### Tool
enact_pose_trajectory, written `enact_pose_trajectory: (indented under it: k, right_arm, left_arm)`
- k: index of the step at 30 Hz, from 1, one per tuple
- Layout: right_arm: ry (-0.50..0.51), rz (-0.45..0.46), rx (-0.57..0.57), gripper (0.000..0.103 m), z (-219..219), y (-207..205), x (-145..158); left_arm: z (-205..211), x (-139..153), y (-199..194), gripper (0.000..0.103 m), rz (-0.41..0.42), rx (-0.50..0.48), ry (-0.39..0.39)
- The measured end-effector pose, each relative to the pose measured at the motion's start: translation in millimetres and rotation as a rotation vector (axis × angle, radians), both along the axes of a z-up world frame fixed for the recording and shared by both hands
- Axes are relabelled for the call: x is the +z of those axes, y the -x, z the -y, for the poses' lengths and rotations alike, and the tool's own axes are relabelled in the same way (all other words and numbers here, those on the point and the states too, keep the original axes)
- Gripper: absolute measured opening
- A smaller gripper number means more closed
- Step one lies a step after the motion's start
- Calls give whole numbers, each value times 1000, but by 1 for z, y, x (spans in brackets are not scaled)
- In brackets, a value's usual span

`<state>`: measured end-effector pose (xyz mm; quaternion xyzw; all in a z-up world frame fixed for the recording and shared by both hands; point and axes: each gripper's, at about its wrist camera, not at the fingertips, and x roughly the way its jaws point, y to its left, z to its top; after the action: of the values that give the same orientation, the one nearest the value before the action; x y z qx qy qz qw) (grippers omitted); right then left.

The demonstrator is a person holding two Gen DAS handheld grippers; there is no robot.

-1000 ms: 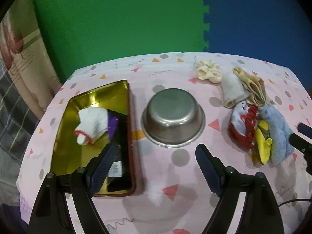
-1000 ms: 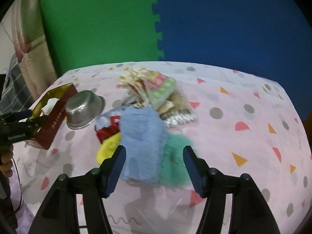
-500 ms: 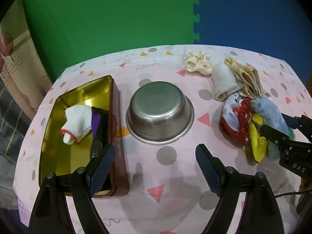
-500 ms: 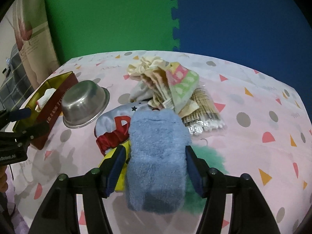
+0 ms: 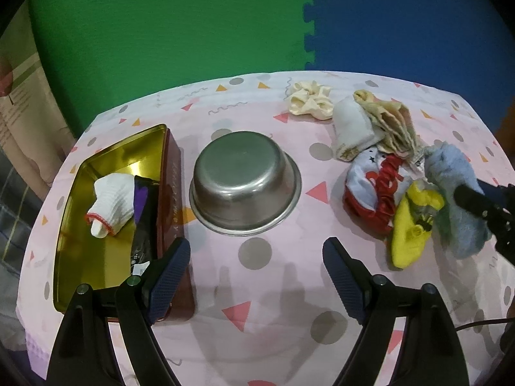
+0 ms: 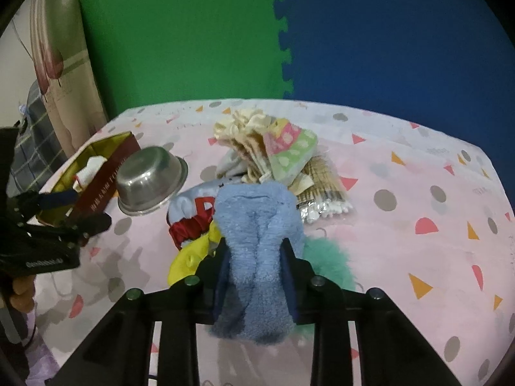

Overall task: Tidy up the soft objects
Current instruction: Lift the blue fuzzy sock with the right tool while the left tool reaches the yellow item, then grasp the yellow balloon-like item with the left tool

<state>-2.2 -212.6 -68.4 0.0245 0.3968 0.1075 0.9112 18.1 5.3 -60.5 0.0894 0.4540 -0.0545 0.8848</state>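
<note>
The right gripper [image 6: 256,270] has just been closing its jaws, and its dark blue pads now press into both sides of the fluffy light-blue sock [image 6: 257,244], bunching the plush between them. The sock lies at the near end of a heap of soft things toward the right edge of the table with the pink patterned cloth [image 6: 418,193]. Just beside it on the left are a yellow sock [image 6: 190,259] and a red-and-pale-blue garment [image 6: 190,215]; a green fluffy piece [image 6: 328,257] shows at its right. Behind it lie folded cloths [image 6: 283,151] and a clear packet of cotton swabs [image 6: 322,193].

The left gripper [image 5: 256,271] hovers over the near edge with its jaws wide apart and nothing between them. Ahead of it sits an upturned steel bowl [image 5: 244,180] at the table's middle. At the left edge stands a gold-lined rectangular tin [image 5: 119,151], holding a white sock with red trim [image 5: 111,201] and a dark packet [image 5: 145,222].
</note>
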Motion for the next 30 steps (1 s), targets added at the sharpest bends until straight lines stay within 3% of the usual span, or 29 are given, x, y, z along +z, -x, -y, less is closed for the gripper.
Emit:
enact_pose_trajectory:
  k: [10, 16, 19, 24, 30]
  right_arm:
    - [1, 56, -135, 29, 52, 16, 18]
    - [59, 28, -280, 29, 102, 24, 1]
    - [71, 9, -332, 29, 121, 26, -12]
    - [43, -12, -371, 29, 141, 27, -31]
    - [-6, -26, -365, 29, 144, 21, -50]
  left_arm:
    - [28, 7, 12, 82, 1, -120, 45]
    - [56, 6, 25, 82, -4, -271, 91]
    - [69, -1, 23, 82, -46, -310, 122]
    - [79, -20, 11, 77, -144, -287, 168]
    - [91, -35, -3, 75, -185, -252, 175]
